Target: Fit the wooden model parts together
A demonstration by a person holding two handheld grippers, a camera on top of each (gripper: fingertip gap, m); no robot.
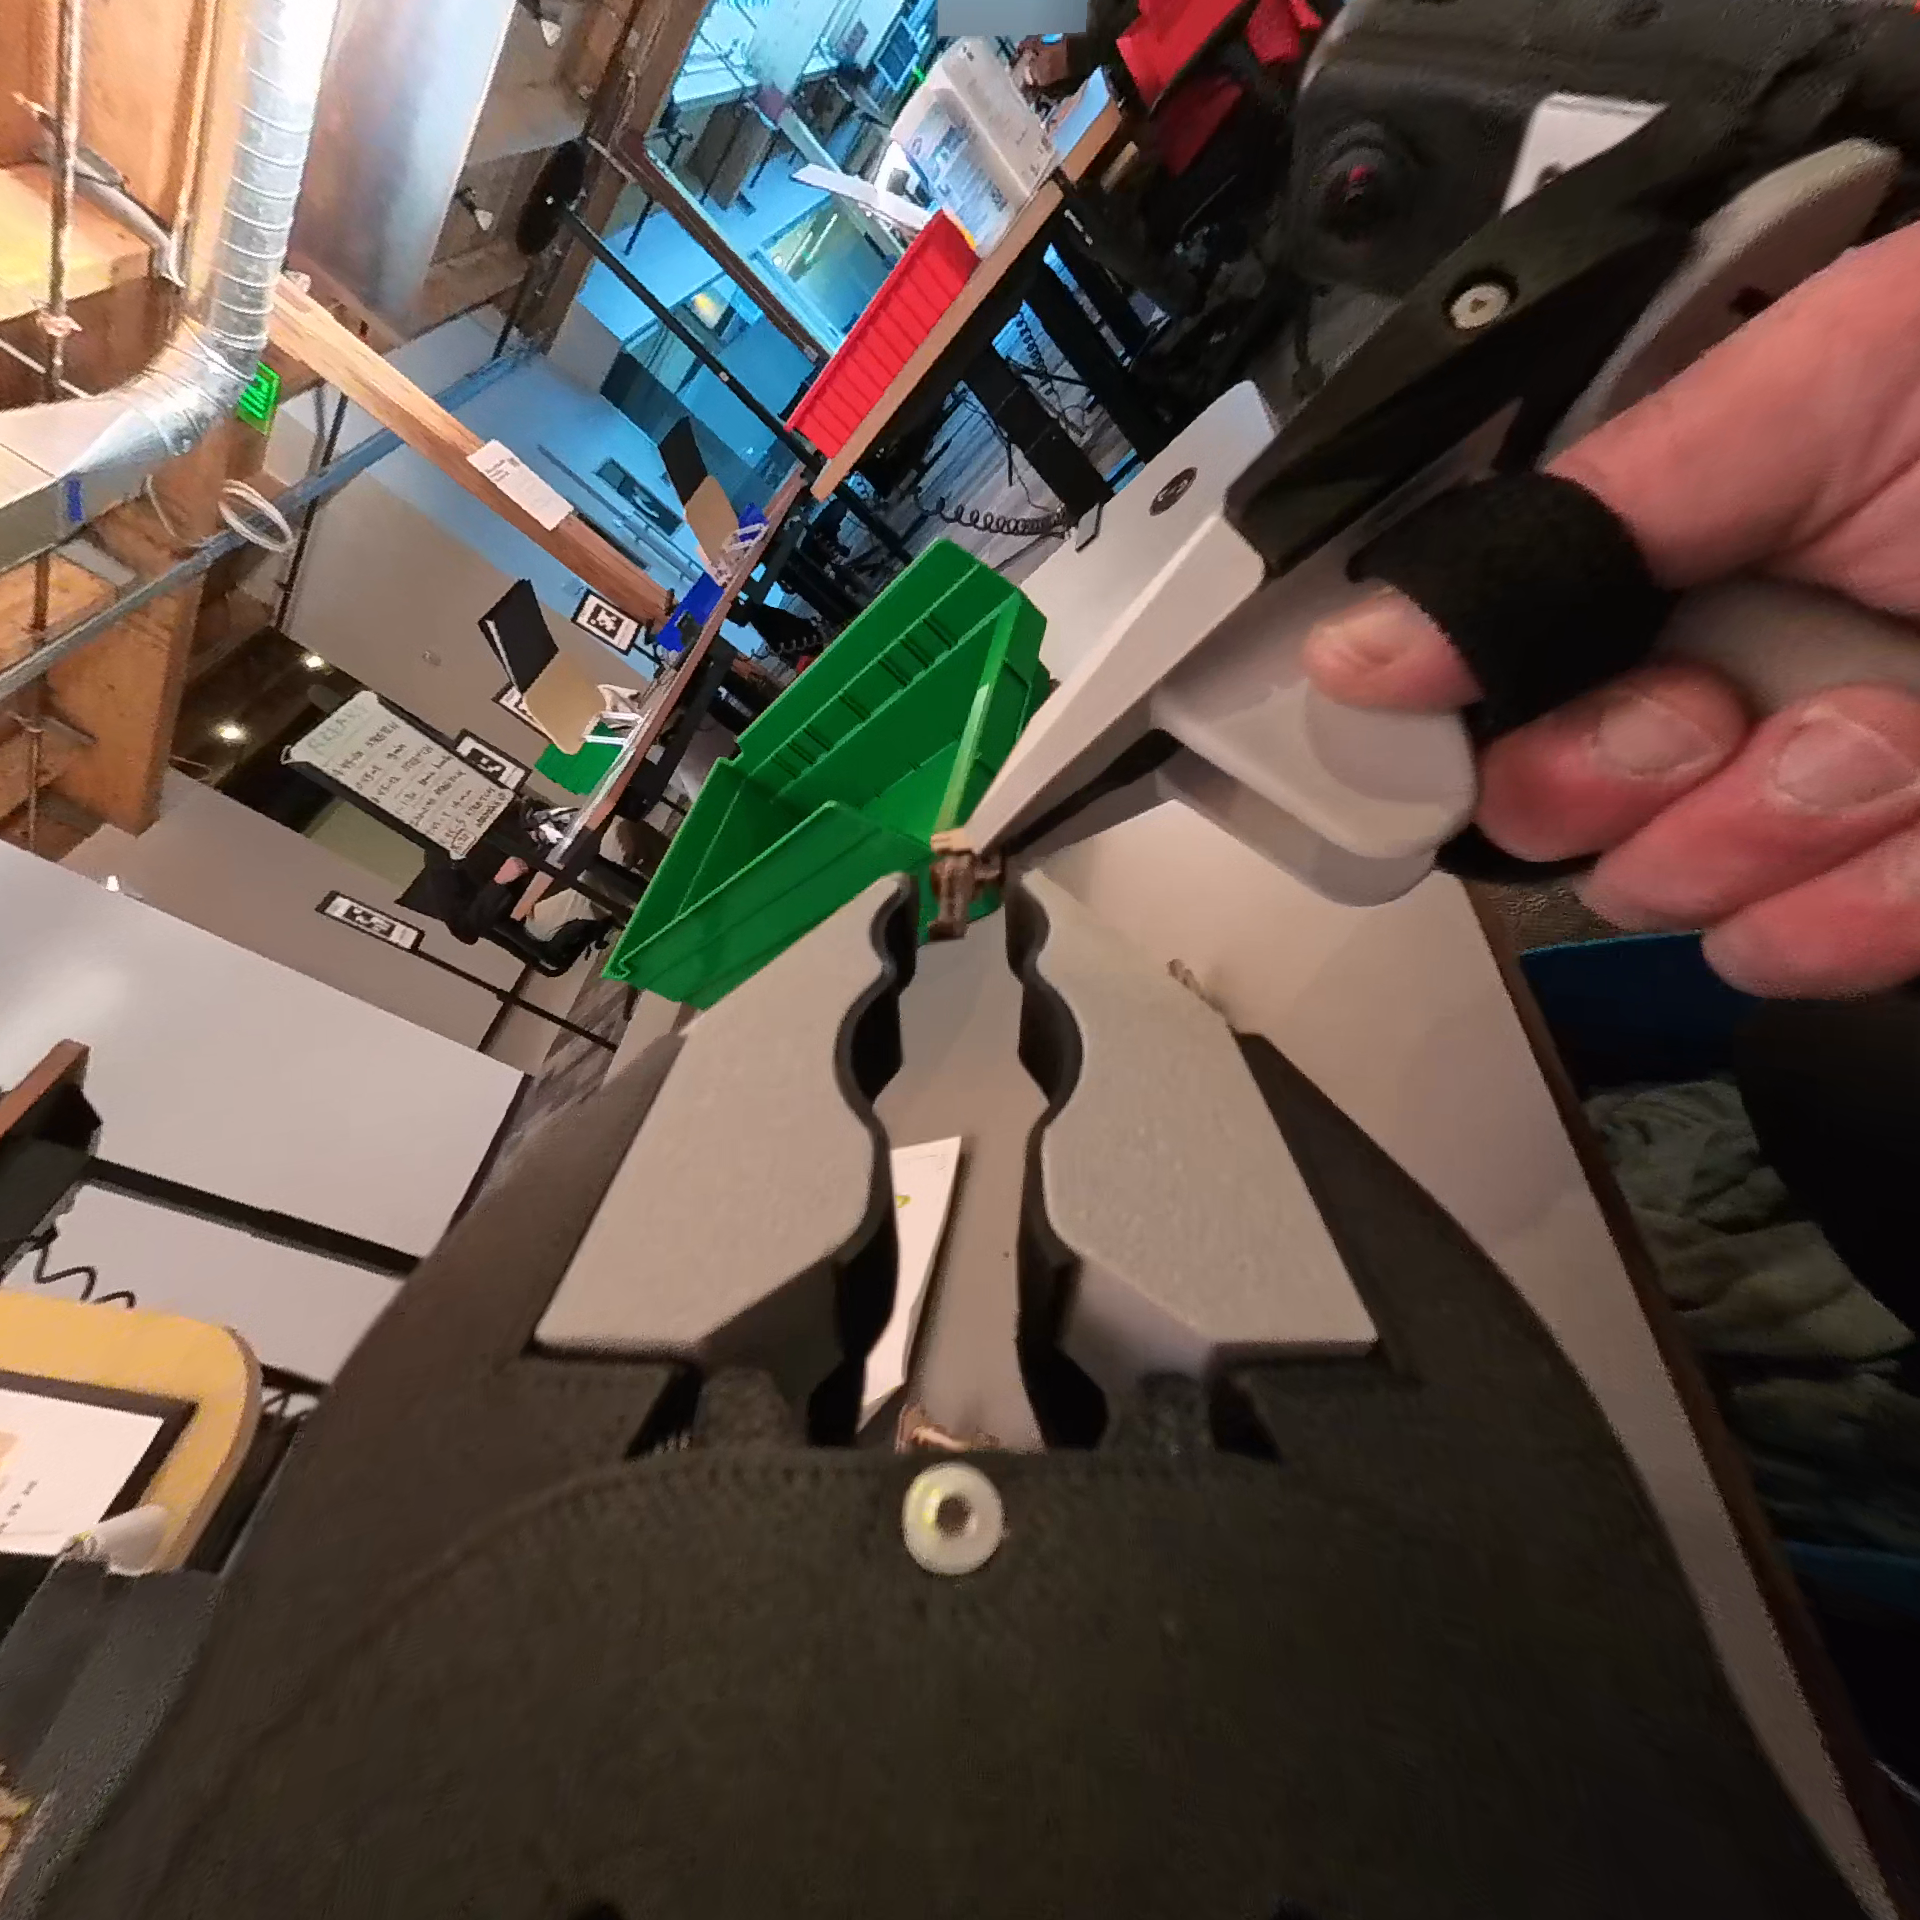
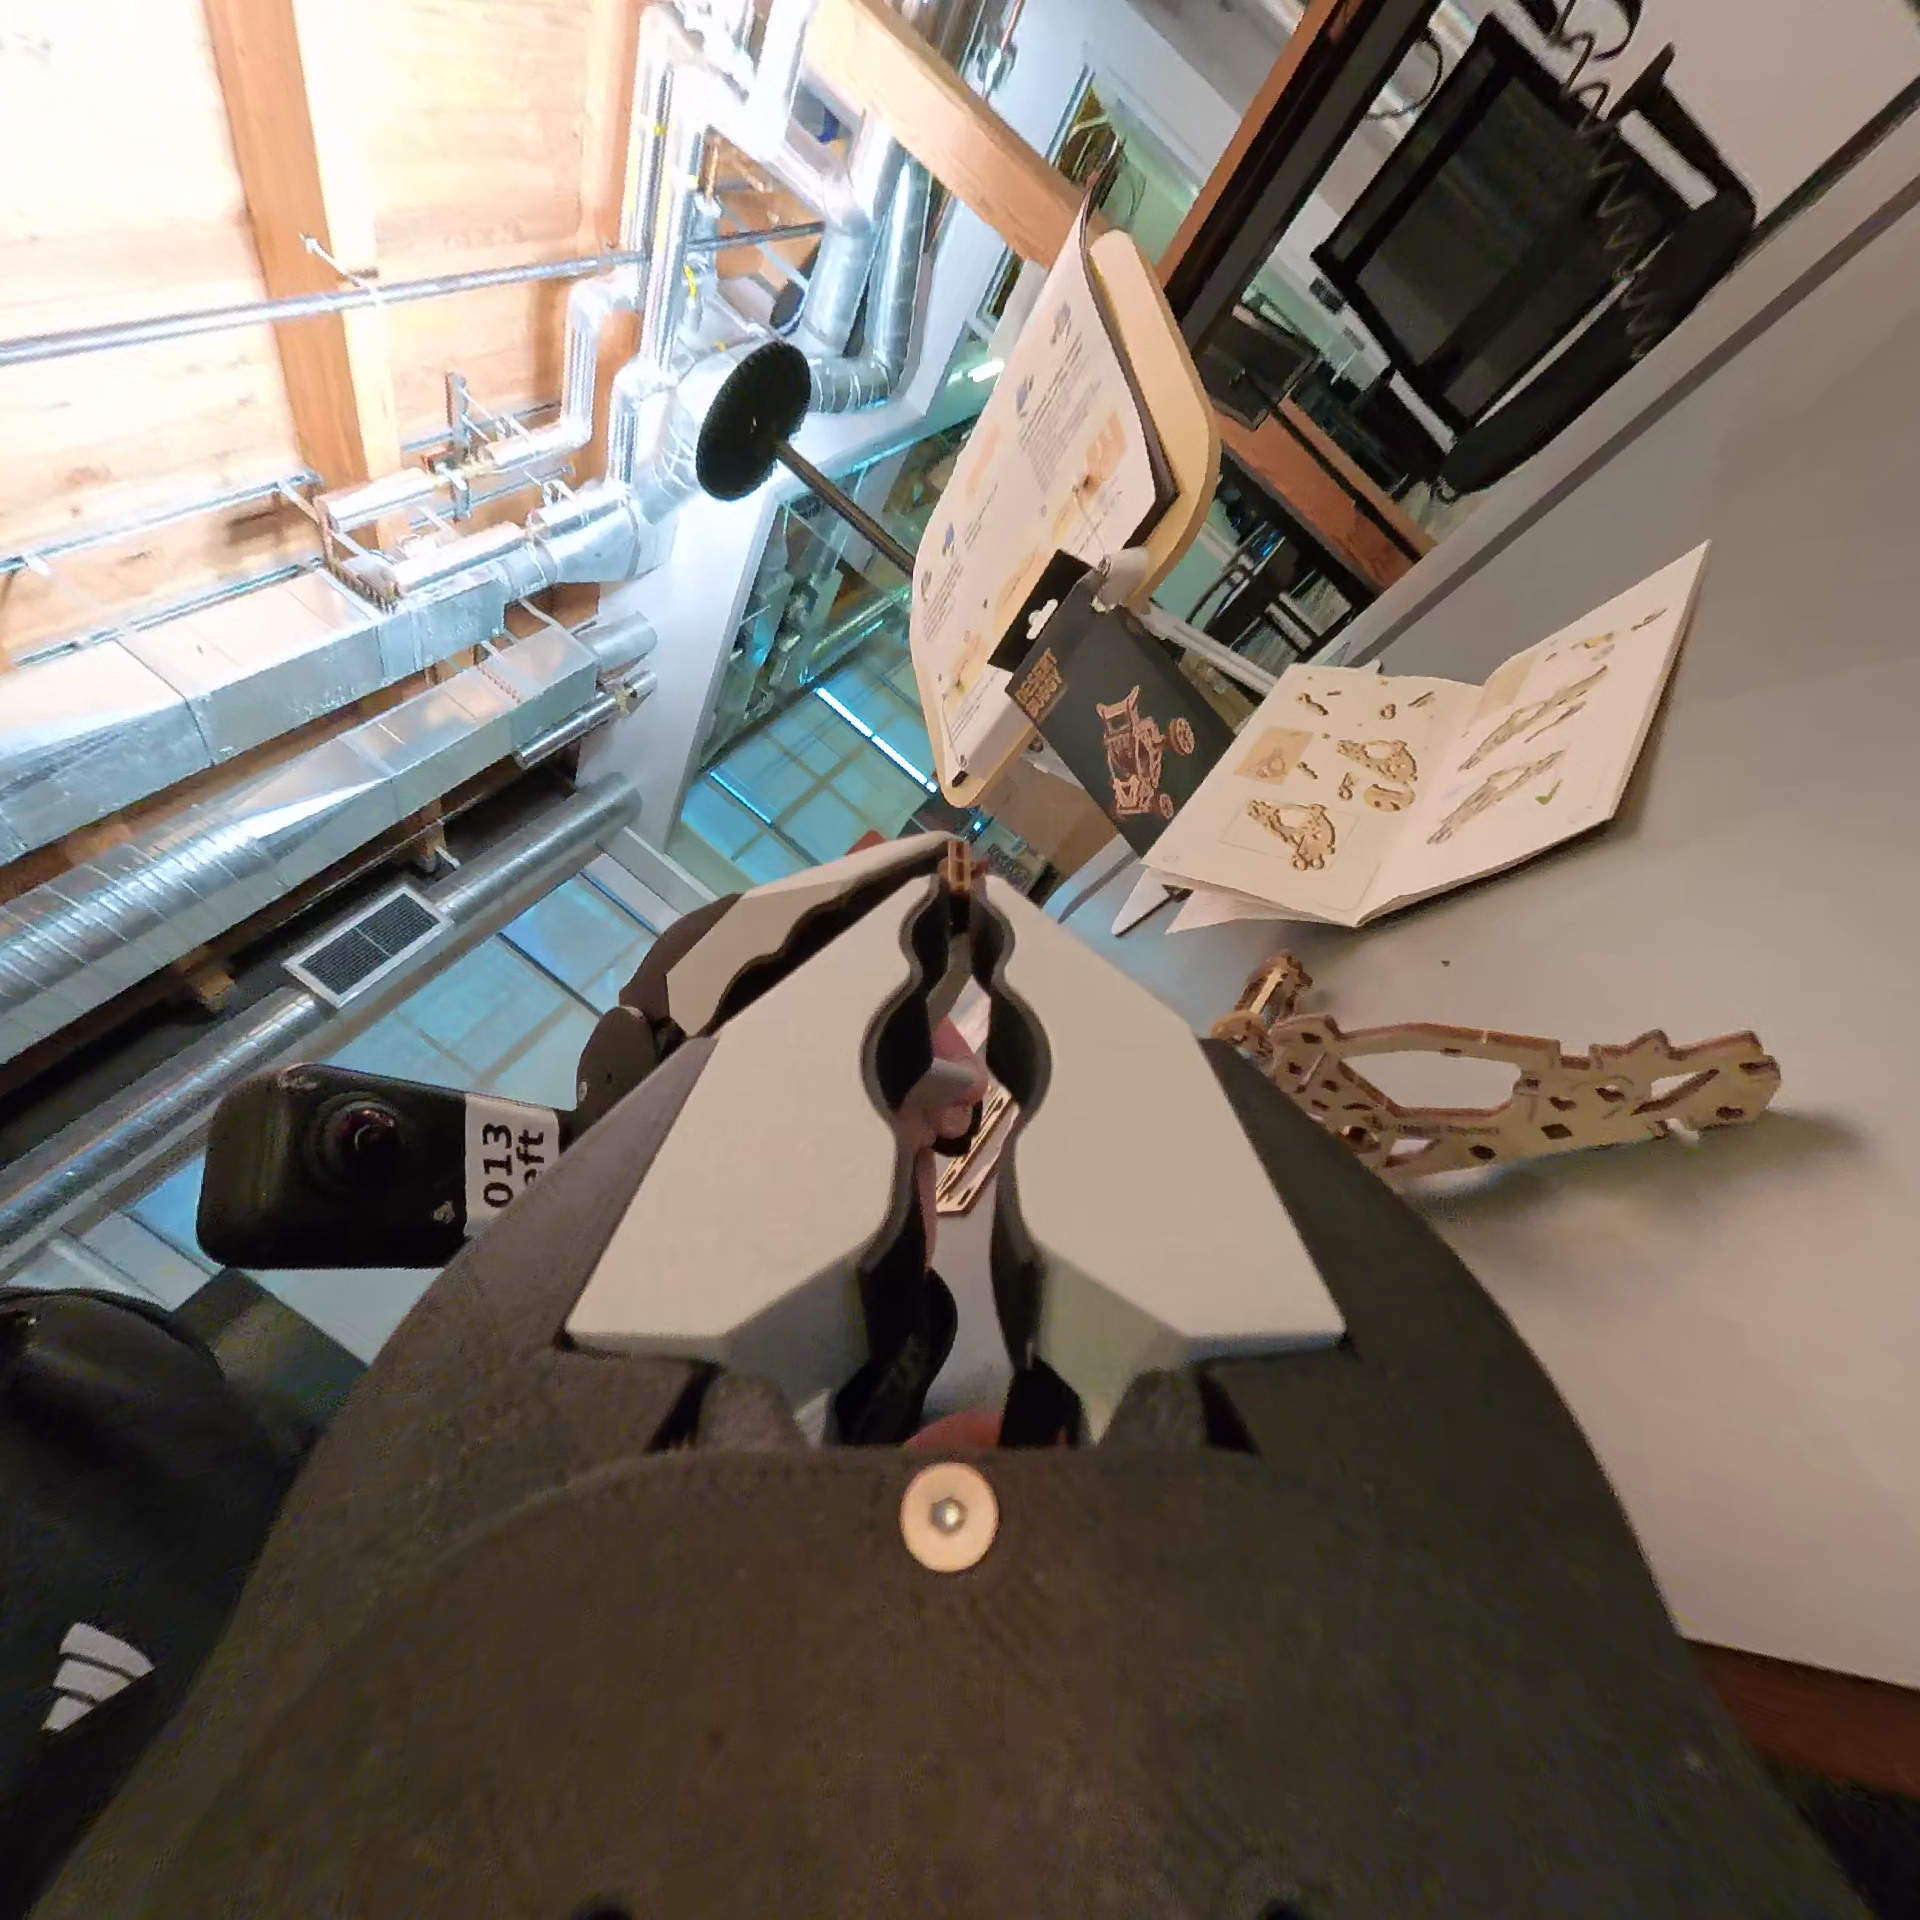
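In the left wrist view, a green plastic bin (image 1: 831,769) lies on the grey table (image 1: 1299,997) left of centre, well beyond the left gripper (image 1: 958,891). That gripper's grey fingers (image 1: 790,1039) stand a narrow way apart, and a small wooden part (image 1: 951,883) sits in the gap between their tips; visible space on either side suggests the pads are not pressing on it. Just to the right, the right gripper (image 1: 992,847) comes in from the upper right with its tips pinched on the same wooden part, a hand (image 1: 1683,675) wrapped round its handle. In the right wrist view, the left gripper's fingers (image 2: 810,914) appear left of centre, meeting the right gripper's tips (image 2: 961,868), which are closed on the little wooden part (image 2: 958,864). Farther right on the table, an open instruction booklet (image 2: 1455,769) lies above a flat perforated wooden model frame (image 2: 1507,1091).
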